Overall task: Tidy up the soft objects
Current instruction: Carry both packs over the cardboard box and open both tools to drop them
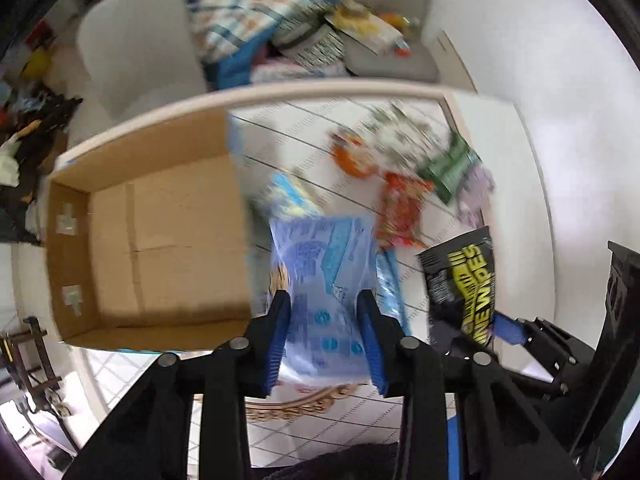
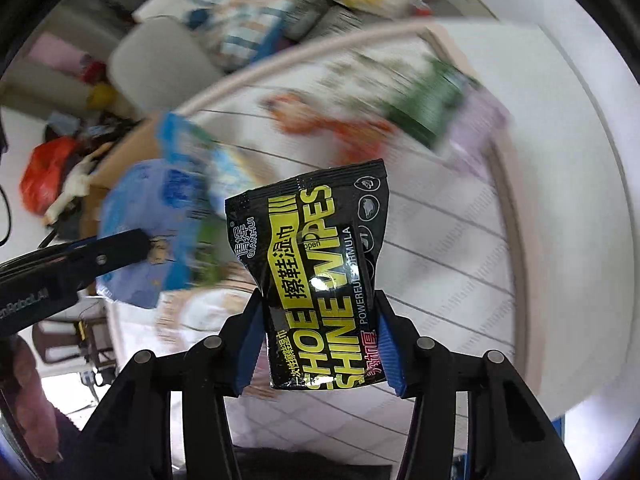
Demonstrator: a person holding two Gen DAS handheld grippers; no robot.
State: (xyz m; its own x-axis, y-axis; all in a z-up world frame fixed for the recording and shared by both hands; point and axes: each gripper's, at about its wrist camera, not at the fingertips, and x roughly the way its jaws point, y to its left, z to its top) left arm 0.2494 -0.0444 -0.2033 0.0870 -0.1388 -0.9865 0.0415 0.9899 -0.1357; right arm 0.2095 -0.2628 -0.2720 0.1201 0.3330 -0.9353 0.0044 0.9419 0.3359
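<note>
Our left gripper (image 1: 325,312) pinches a blue packet (image 1: 324,280) beside the cardboard box (image 1: 160,240); our right gripper (image 2: 320,316) clamps the black shoe-wipes pouch (image 2: 316,264).

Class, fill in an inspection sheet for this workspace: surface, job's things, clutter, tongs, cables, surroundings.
Surface: white table with dark lines.
Job's things: blue pack in the left tongs; black wipes pack in the right tongs; open cardboard box at left, nothing seen inside.
Clutter: orange packet, green packet and others, blurred, on the table.
Tongs: both shut on their packs, held above the table.
Cables: dark cable at the left edge of the right view.
Surroundings: grey chairs, checked cloth.
</note>
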